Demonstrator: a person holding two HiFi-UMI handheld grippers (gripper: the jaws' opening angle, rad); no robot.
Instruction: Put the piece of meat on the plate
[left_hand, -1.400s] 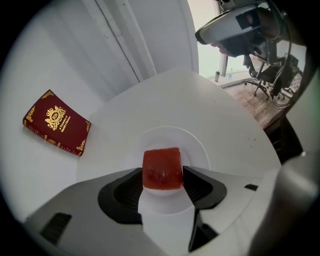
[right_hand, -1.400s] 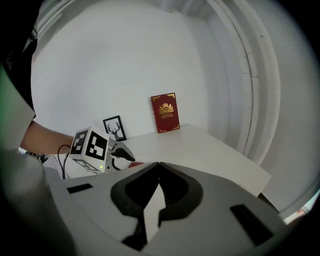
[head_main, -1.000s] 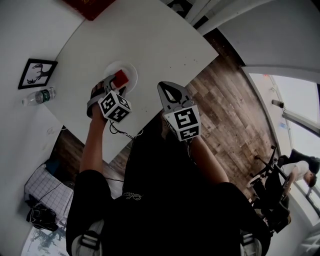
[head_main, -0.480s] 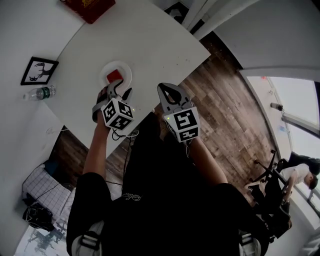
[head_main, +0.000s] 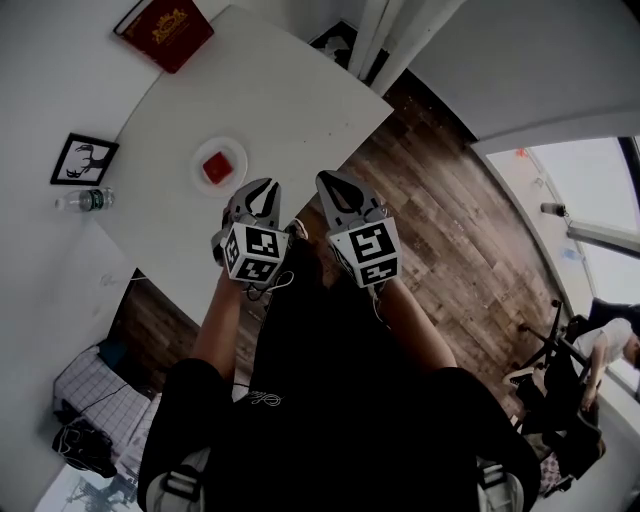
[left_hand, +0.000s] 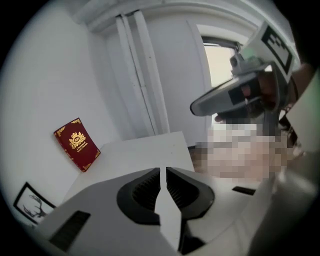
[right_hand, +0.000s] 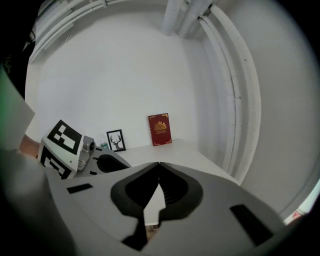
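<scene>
Meat (head_main: 219, 167) first: where is it?
It is a small red square piece lying in the middle of a round white plate (head_main: 200, 180). The plate sits on a white surface (head_main: 290, 100), roughly at its centre, seen from above in the head view.

Is anything holding the meat?
No. Neither tool touches it or the plate.

Where is the left hand-held gripper (head_main: 266, 186)?
It is close to the person's side of the plate but clear of it, over the near part of the surface. Its jaws have just been closing and are now all but together, with only a thin slit between them. Its own view shows nothing in that slit.

And the right hand-held gripper (head_main: 326, 180)?
It is just beside the left one, at the edge of the surface, where a wooden floor (head_main: 440, 220) begins. Its jaw tips meet and it is empty.

What else is on the surface?
Three things stand along the far side, against a white wall — a dark red book with gold ornament (head_main: 165, 30), a small black-framed picture of a deer's head (head_main: 84, 160) and a clear water bottle (head_main: 85, 200) lying on its side. All three are well apart from the plate.
</scene>
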